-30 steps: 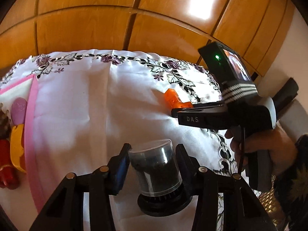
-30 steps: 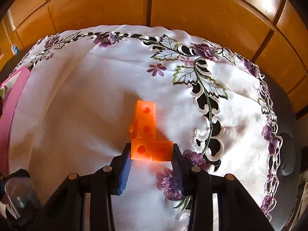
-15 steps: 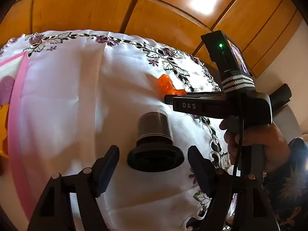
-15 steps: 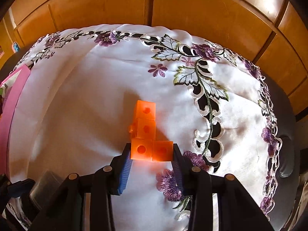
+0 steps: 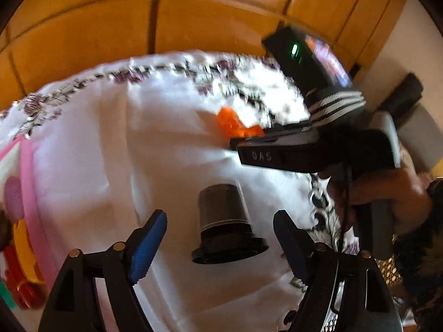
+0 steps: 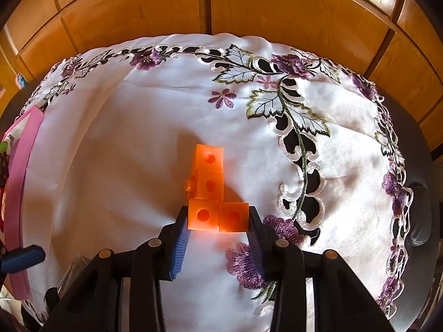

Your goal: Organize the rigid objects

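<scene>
A clear cylindrical case on a black round base [image 5: 225, 221] stands on the white embroidered tablecloth [image 5: 155, 144]. My left gripper [image 5: 220, 238] is open, its blue pads spread wide on either side of the case without touching it. My right gripper [image 6: 217, 225] is shut on an orange L-shaped piece of linked cubes [image 6: 213, 193] that rests on the cloth. The orange piece [image 5: 235, 126] also shows in the left wrist view, held by the right gripper's black body [image 5: 304, 155].
A pink-edged tray [image 5: 27, 193] with red and yellow toys lies at the left edge; its pink rim [image 6: 19, 188] also shows in the right wrist view. Wooden panels [image 6: 207, 2] rise behind the table. The dark table edge [image 6: 420, 221] curves on the right.
My left gripper let go of the clear case, set it on the cloth, opened wide and drew back a little. My right gripper stayed still on the orange piece.
</scene>
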`<state>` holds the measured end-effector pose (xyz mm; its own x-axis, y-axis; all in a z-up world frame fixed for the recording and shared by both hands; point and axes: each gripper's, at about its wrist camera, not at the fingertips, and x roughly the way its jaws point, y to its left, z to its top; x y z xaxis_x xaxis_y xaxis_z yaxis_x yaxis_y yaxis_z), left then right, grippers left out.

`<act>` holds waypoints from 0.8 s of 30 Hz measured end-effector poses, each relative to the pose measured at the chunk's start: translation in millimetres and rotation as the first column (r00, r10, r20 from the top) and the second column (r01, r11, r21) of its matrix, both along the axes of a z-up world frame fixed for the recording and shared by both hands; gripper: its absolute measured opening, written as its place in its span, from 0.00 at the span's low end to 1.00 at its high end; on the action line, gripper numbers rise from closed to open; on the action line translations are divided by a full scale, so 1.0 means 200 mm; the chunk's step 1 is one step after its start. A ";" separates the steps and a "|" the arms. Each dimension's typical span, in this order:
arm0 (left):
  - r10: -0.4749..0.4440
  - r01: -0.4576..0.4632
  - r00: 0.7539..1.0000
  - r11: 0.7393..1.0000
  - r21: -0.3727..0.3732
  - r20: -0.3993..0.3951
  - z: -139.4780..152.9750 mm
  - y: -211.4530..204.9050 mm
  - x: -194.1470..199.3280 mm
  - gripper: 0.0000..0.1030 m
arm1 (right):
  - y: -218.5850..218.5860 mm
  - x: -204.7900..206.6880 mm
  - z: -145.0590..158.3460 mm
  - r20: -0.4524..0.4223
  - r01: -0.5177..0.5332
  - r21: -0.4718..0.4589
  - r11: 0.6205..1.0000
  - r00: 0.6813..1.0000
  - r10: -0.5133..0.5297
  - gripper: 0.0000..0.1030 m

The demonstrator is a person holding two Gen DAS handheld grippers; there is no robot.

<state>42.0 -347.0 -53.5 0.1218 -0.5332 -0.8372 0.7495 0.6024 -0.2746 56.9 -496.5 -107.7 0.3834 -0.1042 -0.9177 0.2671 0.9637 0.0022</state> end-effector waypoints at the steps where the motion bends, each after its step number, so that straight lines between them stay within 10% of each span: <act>1: -0.009 0.009 1.000 1.000 0.009 -0.023 -0.01 -0.02 0.01 0.71 | 0.00 0.00 0.00 0.000 0.000 0.000 1.000 1.000 0.000 0.38; 7: -0.083 0.089 0.994 0.992 0.090 -0.072 -0.10 -0.11 0.04 0.53 | 0.00 0.01 0.00 0.001 -0.001 -0.004 1.000 1.000 0.001 0.38; 24: 0.031 -0.025 0.992 0.998 -0.053 0.122 -0.03 0.11 -0.15 0.42 | 0.04 0.00 -0.01 0.018 -0.037 -0.064 0.997 0.999 0.038 0.38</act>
<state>12.6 -325.3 -58.7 0.2370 -0.5697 -0.7869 0.7624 0.6112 -0.2128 56.7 -489.0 -109.0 0.4055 -0.1475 -0.9021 0.2314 0.9713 -0.0548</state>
